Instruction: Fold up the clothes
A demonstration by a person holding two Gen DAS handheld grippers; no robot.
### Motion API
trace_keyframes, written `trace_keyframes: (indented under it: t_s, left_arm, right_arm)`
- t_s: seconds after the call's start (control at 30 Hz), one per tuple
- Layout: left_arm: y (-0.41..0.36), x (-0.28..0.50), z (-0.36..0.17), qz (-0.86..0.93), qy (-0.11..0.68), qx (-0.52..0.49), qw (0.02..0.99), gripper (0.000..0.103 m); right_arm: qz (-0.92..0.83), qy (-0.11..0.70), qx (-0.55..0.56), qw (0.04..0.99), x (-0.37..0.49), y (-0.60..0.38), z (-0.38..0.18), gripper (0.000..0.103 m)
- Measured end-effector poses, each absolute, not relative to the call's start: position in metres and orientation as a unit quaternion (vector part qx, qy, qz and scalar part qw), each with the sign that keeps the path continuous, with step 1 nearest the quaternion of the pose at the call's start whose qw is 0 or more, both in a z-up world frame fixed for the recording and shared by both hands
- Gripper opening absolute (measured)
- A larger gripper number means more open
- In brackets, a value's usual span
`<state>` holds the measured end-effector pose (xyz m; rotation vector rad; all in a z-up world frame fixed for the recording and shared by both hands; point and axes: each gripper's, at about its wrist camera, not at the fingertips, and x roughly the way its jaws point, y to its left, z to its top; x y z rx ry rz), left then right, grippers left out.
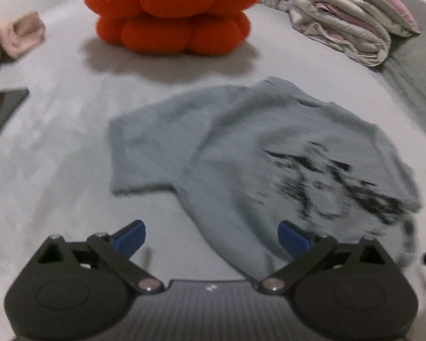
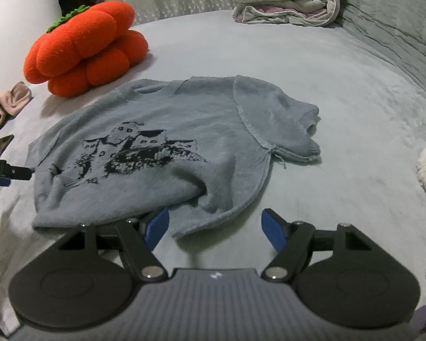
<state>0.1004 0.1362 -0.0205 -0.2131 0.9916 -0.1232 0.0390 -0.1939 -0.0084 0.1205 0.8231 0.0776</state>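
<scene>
While both tools hang over the near edge of the bed (image 2: pixel 340 79), the blue-grey knitted top (image 2: pixel 156 147) lies flat just ahead of them, and the coming fold turns on how it lies to each. From the right wrist view, the right hand-held gripper (image 2: pixel 214 228) has its blue pads spread with nothing pinched; the hem's near corner sits between them, drooping toward the left pad at about 11 o'clock, with no pad pressing on it. The garment's long axis runs from this hem away to the neckline at 12 o'clock, one short sleeve splayed out at 1 o'clock. From the left wrist view, the left hand-held gripper (image 1: pixel 211 240) is spread wide and empty, the hem passing just inside its right pad and the body stretching off to 1 o'clock, the other sleeve at 12. By my reckoning the right hand is the nearer to a hem grasp. Farther off at 11 o'clock sits an orange pumpkin cushion (image 2: pixel 85 48), and a rolled quilt (image 2: pixel 284 0) lies beyond at 1.
</scene>
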Motion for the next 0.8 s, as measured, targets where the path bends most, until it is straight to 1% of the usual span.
trace_keyframes:
  t_s: [0.03, 0.13, 0.2, 0.3, 0.43, 0.53, 0.63, 0.67, 0.7, 0.77, 0.8]
  left_arm:
    - [0.135, 0.095, -0.019, -0.064, 0.476, -0.113, 0.870, 0.100]
    - [0.129, 0.079, -0.021, -0.082, 0.478, -0.135, 0.864, 0.100]
    - [0.125, 0.067, -0.023, -0.095, 0.478, -0.145, 0.861, 0.100]
    - [0.119, 0.061, -0.036, -0.117, 0.483, -0.159, 0.853, 0.099]
    - [0.103, 0.058, -0.050, -0.145, 0.499, -0.166, 0.838, 0.089]
    - [0.093, 0.057, -0.051, -0.161, 0.490, -0.151, 0.843, 0.082]
    - [0.086, 0.055, -0.050, -0.172, 0.477, -0.138, 0.851, 0.069]
    - [0.084, 0.056, -0.051, -0.175, 0.475, -0.135, 0.852, 0.060]
    - [0.082, 0.056, -0.051, -0.177, 0.473, -0.131, 0.853, 0.055]
    - [0.077, 0.057, -0.051, -0.179, 0.469, -0.122, 0.856, 0.040]
    - [0.075, 0.056, -0.049, -0.181, 0.465, -0.116, 0.859, 0.028]
  right_arm:
    - [0.040, 0.398, 0.059, 0.914, 0.036, -0.195, -0.007, 0.077]
    - [0.046, 0.391, 0.067, 0.917, 0.028, -0.200, -0.007, 0.084]
    - [0.050, 0.385, 0.074, 0.919, 0.022, -0.204, -0.007, 0.093]
    - [0.056, 0.383, 0.087, 0.918, 0.016, -0.211, -0.009, 0.095]
    - [0.068, 0.399, 0.110, 0.908, 0.015, -0.215, -0.017, 0.095]
    - [0.071, 0.407, 0.116, 0.903, 0.018, -0.212, -0.024, 0.095]
    - [0.076, 0.411, 0.123, 0.900, 0.022, -0.208, -0.027, 0.094]
    - [0.080, 0.410, 0.127, 0.900, 0.023, -0.206, -0.028, 0.091]
    - [0.083, 0.409, 0.129, 0.899, 0.026, -0.203, -0.028, 0.086]
    - [0.087, 0.407, 0.131, 0.900, 0.030, -0.199, -0.030, 0.083]
    - [0.086, 0.406, 0.132, 0.900, 0.033, -0.197, -0.030, 0.078]
